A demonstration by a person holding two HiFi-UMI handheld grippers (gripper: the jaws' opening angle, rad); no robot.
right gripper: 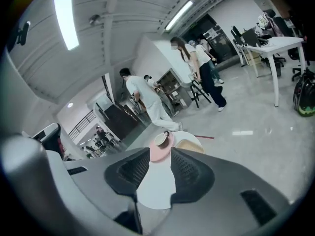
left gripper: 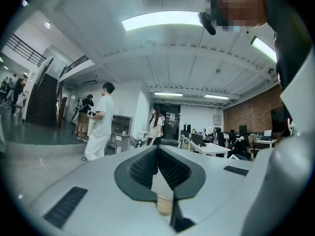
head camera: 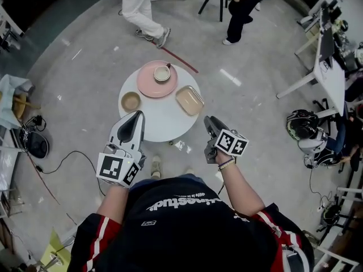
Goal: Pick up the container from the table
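Our right gripper (head camera: 209,121) hangs spread and empty beside the counter's (head camera: 161,122) near rim, with the container (head camera: 189,100) just ahead; our left gripper (head camera: 135,117) is pressed together.

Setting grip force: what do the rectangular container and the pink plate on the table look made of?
The container is beige and matte with rounded corners and a raised rim: probably plastic, possibly ceramic. The pink plate is smooth and evenly coloured: likely glazed ceramic or melamine.
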